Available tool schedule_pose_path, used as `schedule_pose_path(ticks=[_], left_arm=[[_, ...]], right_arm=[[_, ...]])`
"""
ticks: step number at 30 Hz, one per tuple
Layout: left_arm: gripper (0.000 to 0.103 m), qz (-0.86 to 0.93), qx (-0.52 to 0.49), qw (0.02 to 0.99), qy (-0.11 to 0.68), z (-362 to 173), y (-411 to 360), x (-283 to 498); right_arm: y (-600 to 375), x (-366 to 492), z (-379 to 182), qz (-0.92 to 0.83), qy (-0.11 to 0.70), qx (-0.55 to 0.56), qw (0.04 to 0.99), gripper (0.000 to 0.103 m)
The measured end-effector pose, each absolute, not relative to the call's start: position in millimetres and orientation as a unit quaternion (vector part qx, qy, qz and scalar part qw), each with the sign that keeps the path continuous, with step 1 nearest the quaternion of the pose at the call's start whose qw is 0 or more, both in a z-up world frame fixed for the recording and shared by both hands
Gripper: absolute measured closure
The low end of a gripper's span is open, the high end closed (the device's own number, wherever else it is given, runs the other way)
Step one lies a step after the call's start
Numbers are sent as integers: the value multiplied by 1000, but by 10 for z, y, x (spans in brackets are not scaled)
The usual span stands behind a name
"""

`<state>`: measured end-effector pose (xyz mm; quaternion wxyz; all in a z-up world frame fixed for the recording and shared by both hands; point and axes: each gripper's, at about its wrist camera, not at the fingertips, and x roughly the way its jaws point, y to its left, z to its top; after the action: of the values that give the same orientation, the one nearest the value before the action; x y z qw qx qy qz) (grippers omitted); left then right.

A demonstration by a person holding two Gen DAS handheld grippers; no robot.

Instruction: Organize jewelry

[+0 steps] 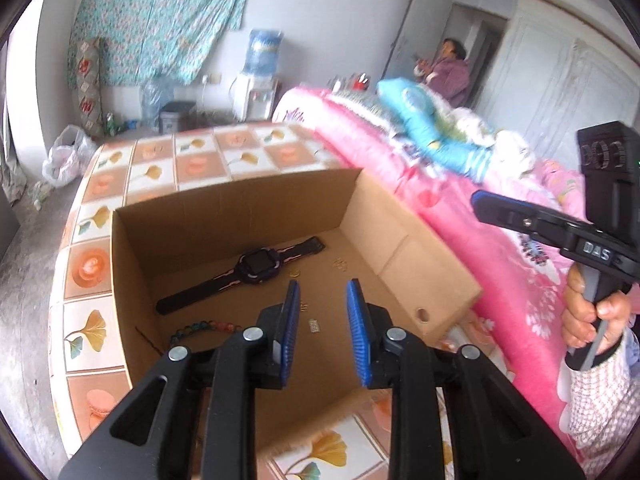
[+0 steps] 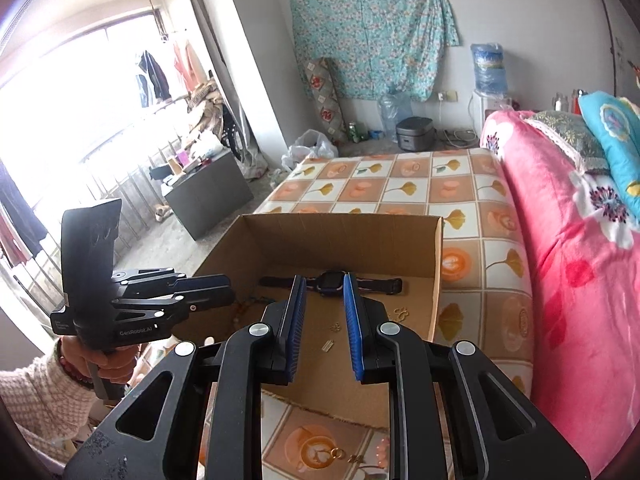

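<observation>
An open cardboard box [image 1: 240, 200] stands on the checkered bed sheet. Inside lie a dark smartwatch [image 1: 248, 268], a beaded bracelet [image 1: 204, 326], small gold earrings [image 1: 340, 263] and a little silver piece [image 1: 315, 326]. My left gripper [image 1: 323, 284] hovers over the box's near side, open, with nothing between its blue pads. My right gripper [image 2: 325, 278] hangs above the box's front edge, also open and empty; the smartwatch [image 2: 332, 282] shows through its gap. A gold ring [image 2: 338, 453] lies on the sheet in front of the box [image 2: 340, 236]. Each view shows the other gripper [image 1: 480, 202] [image 2: 230, 290] side-on.
A pink flowered blanket [image 1: 440, 200] with blue pillows [image 1: 432, 120] piles up right of the box. The bed's edge drops to a concrete floor [image 1: 24, 264] on the left. A person [image 1: 452, 68] stands by the far door; a water dispenser [image 1: 260, 80] is against the wall.
</observation>
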<state>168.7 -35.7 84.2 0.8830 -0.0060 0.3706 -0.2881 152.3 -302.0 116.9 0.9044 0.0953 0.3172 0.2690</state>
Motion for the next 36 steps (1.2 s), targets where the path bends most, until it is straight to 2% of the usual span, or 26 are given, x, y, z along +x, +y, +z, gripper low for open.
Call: schedule_pose_path(ticks=[6, 13, 17, 21, 26, 36], left_arm=[[71, -331, -9, 888, 318, 804, -189, 998], [62, -318, -20, 878, 357, 284, -182, 531], [61, -276, 2, 876, 395, -126, -347, 484], [61, -252, 36, 874, 413, -386, -522, 493], [59, -261, 61, 870, 414, -499, -657, 504], [56, -269, 60, 870, 408, -545, -743, 528]], right_arm=[[-3069, 988, 1050, 290, 301, 105, 902, 84], [-2987, 745, 400, 264, 379, 121, 879, 84], [-2844, 756, -40, 247, 435, 129, 857, 84], [-2713, 819, -221, 218, 450, 97, 860, 84], [-2519, 961, -254, 201, 443, 21, 874, 84], [-2382, 1133, -397, 205, 461, -12, 863, 84]])
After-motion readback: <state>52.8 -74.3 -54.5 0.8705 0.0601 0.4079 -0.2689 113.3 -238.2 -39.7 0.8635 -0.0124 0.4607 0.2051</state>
